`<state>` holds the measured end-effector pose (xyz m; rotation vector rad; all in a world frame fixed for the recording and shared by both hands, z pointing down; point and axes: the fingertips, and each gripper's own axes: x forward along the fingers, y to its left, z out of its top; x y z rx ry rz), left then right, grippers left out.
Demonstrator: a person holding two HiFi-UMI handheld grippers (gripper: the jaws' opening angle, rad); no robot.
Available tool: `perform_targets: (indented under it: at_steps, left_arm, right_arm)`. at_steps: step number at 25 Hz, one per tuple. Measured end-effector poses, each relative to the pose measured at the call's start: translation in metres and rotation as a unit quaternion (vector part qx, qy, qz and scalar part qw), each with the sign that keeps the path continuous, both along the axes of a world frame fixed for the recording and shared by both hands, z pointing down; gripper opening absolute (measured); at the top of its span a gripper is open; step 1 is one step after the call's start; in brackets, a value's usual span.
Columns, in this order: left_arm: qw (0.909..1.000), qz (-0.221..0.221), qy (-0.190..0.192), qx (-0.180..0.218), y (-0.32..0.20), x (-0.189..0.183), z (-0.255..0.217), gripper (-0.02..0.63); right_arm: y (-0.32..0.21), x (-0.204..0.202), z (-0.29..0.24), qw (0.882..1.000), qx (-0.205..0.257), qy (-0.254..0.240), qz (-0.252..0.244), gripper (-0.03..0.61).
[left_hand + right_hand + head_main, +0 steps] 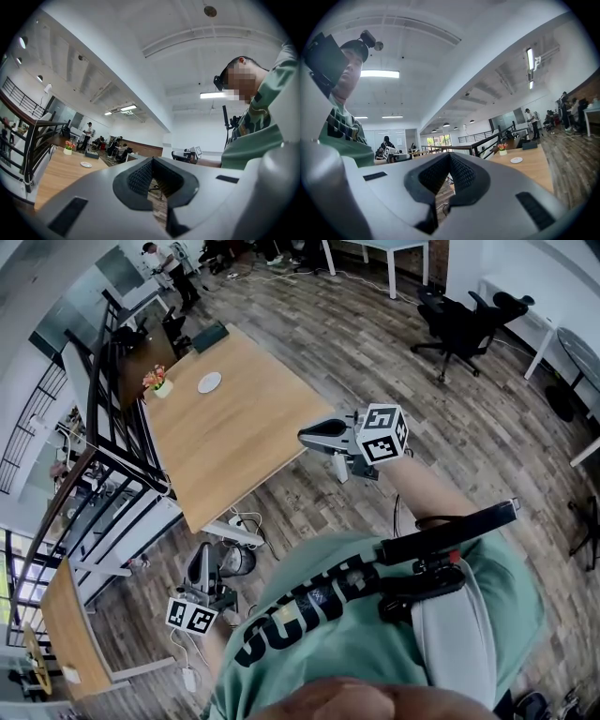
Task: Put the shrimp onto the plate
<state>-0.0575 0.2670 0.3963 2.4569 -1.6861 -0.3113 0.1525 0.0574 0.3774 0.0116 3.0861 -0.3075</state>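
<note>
Wood-plank flooring (pixel 375 343) spreads through an open office, where a long wooden table (pixel 234 442) stands beside a black railing (pixel 103 442). Toward the table's far end lie a white plate (pixel 209 382), a small pot of flowers (pixel 157 382) and a dark flat object (pixel 210 336); whether the shrimp lies there too I cannot tell, since the table is too far off in every view. A person in a green shirt (pixel 375 615) stands at the table's near end and holds both tools level. The left gripper (pixel 201 563) has its jaws pressed together with nothing between them, and the right gripper (pixel 314 434), beside the table's near corner, is likewise clenched and empty
</note>
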Motion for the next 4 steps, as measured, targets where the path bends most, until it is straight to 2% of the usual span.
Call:
perform_targets:
  at_steps: [4]
  left_arm:
    - [1.0000, 0.001, 0.000, -0.001, 0.0022, -0.0019, 0.0002, 0.005]
  right_arm:
    - [0.0027, -0.0021, -0.0009, 1.000, 0.000, 0.001, -0.001, 0.006]
